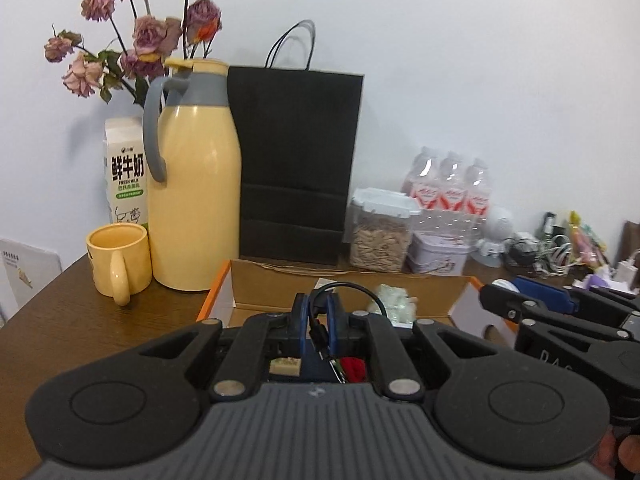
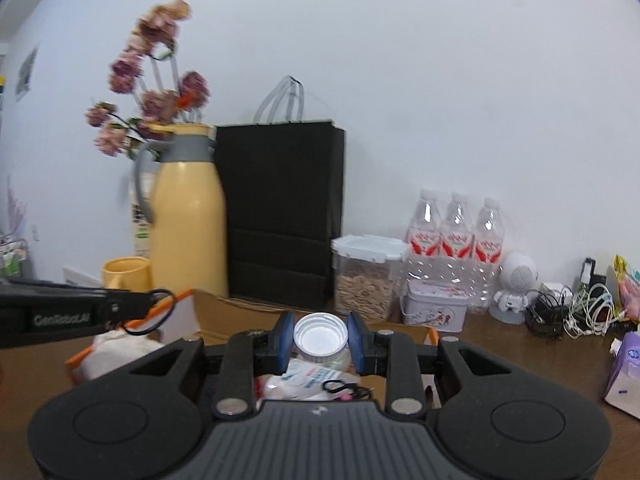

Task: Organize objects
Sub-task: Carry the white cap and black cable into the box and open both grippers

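Two handheld grippers hold small items above an open cardboard box.

The left gripper [image 1: 318, 320] pinches a black cable [image 1: 320, 334]; the right gripper [image 2: 320, 340] clamps a white-capped jar [image 2: 320, 338]. The cardboard box [image 1: 344, 282] sits on the brown table [image 1: 60, 320], before a yellow jug [image 1: 196, 184].

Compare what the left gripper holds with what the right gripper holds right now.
The left gripper pinches a thin black cable, jaws nearly together; the right gripper clamps a round white-capped container, jaws wider apart. The cable loops limply; the container is rigid. Both are held above the open cardboard box.
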Motion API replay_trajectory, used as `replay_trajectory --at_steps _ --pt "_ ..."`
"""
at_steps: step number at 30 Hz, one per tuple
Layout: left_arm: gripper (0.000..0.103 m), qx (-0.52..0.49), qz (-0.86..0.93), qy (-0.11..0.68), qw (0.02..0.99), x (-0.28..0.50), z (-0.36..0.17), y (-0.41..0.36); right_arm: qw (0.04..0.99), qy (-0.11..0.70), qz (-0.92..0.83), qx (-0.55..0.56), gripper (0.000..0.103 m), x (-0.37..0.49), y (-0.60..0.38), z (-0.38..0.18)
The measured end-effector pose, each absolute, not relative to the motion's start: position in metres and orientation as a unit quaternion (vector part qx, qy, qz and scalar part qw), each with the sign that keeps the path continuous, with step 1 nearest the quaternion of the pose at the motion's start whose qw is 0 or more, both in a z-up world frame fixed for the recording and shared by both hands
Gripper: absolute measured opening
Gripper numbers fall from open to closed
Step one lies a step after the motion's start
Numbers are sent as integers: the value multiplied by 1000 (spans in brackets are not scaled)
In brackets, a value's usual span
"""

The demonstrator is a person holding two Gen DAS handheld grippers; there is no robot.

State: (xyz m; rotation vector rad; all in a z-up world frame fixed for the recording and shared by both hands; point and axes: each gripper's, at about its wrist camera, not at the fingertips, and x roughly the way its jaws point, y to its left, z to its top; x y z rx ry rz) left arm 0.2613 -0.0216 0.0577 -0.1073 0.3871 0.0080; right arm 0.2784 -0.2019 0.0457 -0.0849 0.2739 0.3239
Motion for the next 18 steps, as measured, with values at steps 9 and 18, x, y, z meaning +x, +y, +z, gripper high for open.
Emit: replay_trajectory --at_steps 9,18 --pt "10 -42 23 232 972 293 23 -20 977 173 126 -21 27 316 -218 12" --pt "13 -30 32 210 977 282 28 -22 973 182 139 -26 29 308 -217 8"
